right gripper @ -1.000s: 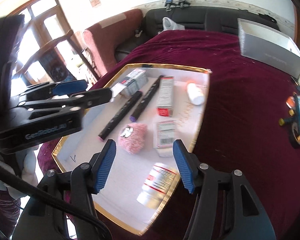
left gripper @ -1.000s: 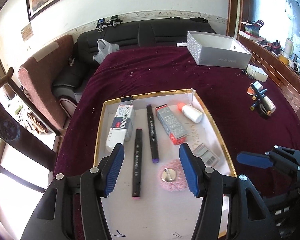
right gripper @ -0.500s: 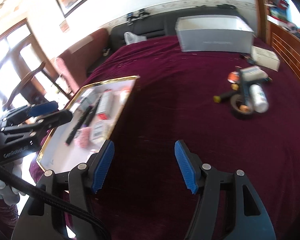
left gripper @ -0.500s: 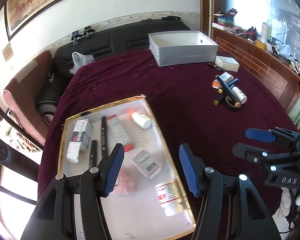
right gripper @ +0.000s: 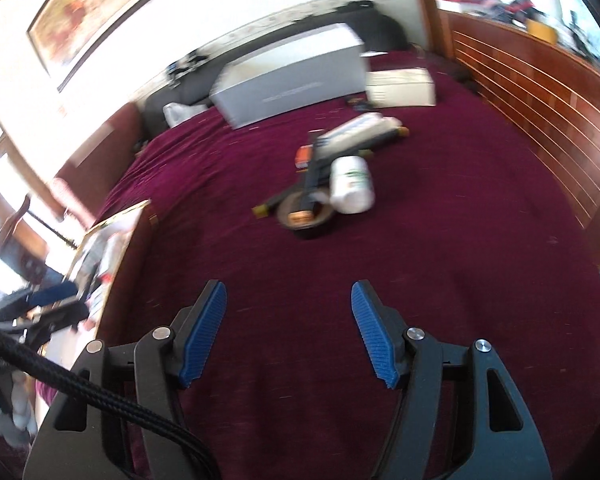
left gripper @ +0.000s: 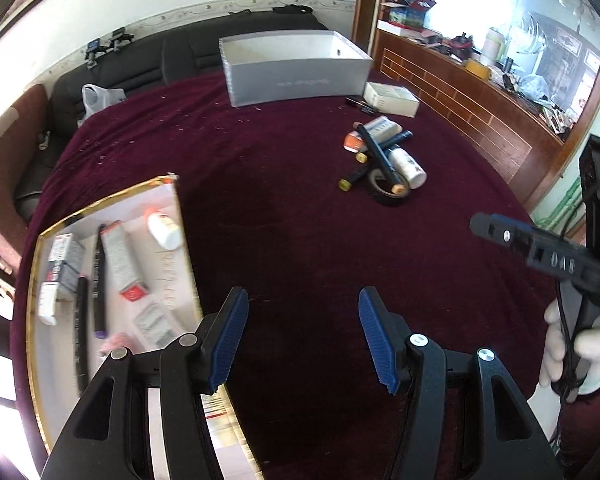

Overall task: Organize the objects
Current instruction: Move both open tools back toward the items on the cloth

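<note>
As both grippers swing away from the gold-rimmed tray [left gripper: 112, 204], which a second ago filled their views, a loose pile of clutter comes up ahead on the maroon tablecloth [left gripper: 292, 208]. The left gripper [left gripper: 302, 336] hangs with jaws apart and empty; the right gripper [right gripper: 286, 330] is opening its jaws, nothing between them. The tray, now off to the left, already holds markers, small cartons and a white bottle [left gripper: 164, 231]. Ahead lie the unsorted items: a roll of black tape [right gripper: 310, 216], a white pill bottle [right gripper: 351, 191] and dark markers [left gripper: 380, 156], with a grey open box [left gripper: 296, 68] beyond. The next pick likely comes from this pile.
</note>
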Action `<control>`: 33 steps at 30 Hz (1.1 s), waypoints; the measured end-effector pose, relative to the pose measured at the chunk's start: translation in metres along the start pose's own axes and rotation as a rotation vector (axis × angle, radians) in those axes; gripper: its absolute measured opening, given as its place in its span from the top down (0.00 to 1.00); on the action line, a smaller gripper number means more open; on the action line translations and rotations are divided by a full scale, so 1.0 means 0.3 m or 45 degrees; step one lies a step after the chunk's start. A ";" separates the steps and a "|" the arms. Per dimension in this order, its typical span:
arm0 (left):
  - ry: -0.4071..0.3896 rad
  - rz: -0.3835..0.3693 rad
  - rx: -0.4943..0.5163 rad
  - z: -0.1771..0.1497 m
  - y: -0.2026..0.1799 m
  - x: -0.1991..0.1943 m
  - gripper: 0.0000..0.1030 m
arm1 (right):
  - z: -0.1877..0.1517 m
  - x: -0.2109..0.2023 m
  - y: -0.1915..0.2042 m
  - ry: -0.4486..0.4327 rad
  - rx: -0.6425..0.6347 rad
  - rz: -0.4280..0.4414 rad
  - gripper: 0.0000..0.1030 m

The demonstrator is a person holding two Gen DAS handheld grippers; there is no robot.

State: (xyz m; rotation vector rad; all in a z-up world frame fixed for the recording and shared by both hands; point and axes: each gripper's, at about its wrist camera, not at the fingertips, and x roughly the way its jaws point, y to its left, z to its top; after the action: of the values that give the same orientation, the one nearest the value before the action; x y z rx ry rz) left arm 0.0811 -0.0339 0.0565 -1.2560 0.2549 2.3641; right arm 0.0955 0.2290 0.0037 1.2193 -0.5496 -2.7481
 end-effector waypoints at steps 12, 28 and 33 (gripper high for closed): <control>0.109 -0.137 -0.042 -0.012 -0.105 0.123 0.50 | 0.143 0.103 -0.180 -0.003 0.175 -0.059 0.36; 0.021 -0.208 -0.221 -0.029 0.074 0.075 0.50 | 0.405 0.541 0.032 0.293 0.128 0.092 0.35; 0.019 -0.213 -0.304 -0.026 0.152 0.088 0.50 | 0.358 0.524 0.122 0.378 0.093 0.421 0.35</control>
State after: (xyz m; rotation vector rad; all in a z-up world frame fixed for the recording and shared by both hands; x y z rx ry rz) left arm 0.0527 -0.0691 0.0282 -1.3452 -0.1280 2.2911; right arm -0.0921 0.1914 -0.0271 1.3766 -0.7448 -2.2450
